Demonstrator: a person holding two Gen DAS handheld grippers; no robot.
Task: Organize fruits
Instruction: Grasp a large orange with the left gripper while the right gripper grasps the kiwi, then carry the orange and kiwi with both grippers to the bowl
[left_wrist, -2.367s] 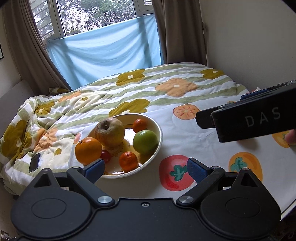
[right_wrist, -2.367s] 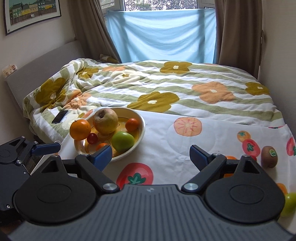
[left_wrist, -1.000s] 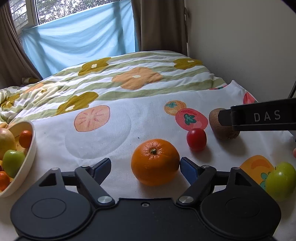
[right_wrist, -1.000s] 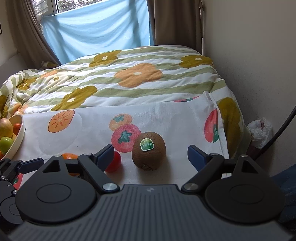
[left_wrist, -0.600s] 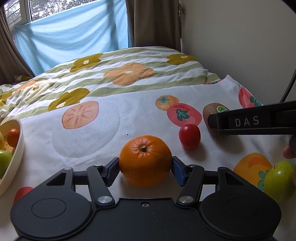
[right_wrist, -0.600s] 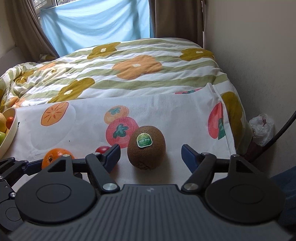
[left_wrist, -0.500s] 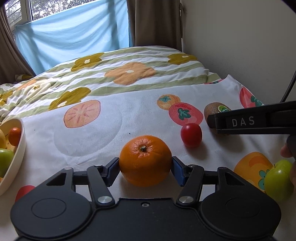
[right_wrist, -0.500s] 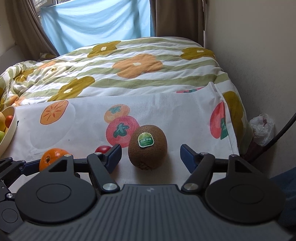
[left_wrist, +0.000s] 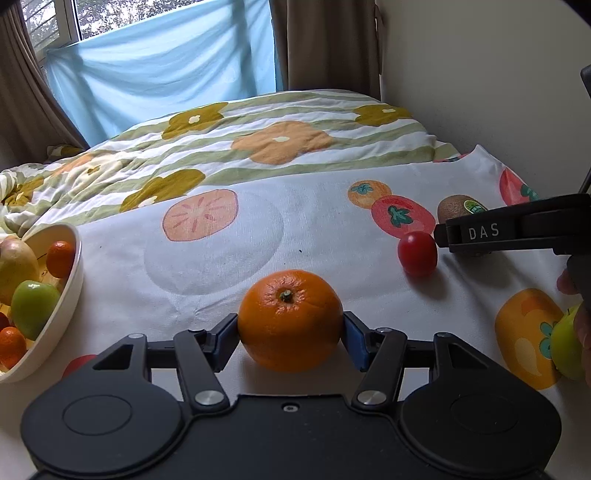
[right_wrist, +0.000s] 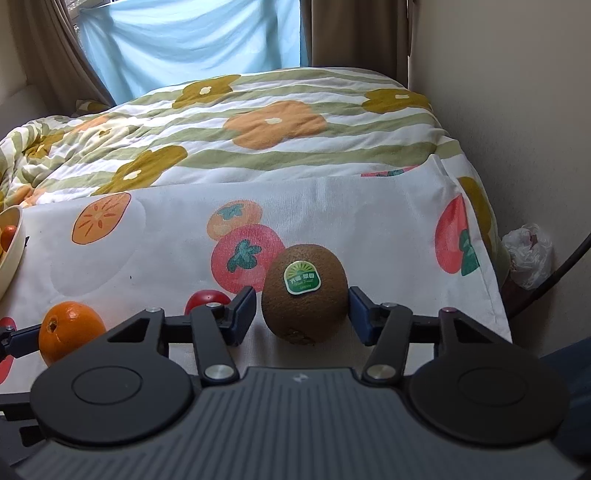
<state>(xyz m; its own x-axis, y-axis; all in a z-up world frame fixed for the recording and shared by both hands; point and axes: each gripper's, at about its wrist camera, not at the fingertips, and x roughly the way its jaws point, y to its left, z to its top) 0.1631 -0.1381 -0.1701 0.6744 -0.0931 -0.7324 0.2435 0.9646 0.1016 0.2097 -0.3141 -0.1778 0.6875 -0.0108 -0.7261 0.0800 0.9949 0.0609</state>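
Note:
A large orange (left_wrist: 290, 317) rests on the fruit-print cloth, and my left gripper (left_wrist: 290, 332) is shut on it, a blue pad pressing each side. In the right wrist view a brown kiwi (right_wrist: 304, 291) with a green sticker lies between the jaws of my right gripper (right_wrist: 302, 310), which are closing. The right pad touches it and the left pad stands a sliver off. A red cherry tomato (left_wrist: 417, 253) lies between the two fruits. At the left, the white bowl (left_wrist: 70, 295) holds an apple, a green fruit and small oranges.
A green fruit (left_wrist: 565, 347) lies at the cloth's right edge beside a person's fingers. The flowered quilt (right_wrist: 258, 129) spreads behind the cloth. A wall runs along the right, with a black cable and a crumpled plastic bag (right_wrist: 528, 258) on the floor there.
Both grippers have closed in: the left one from open onto the orange, the right one from wide to almost on the kiwi. The right gripper also came a little lower and nearer to the kiwi.

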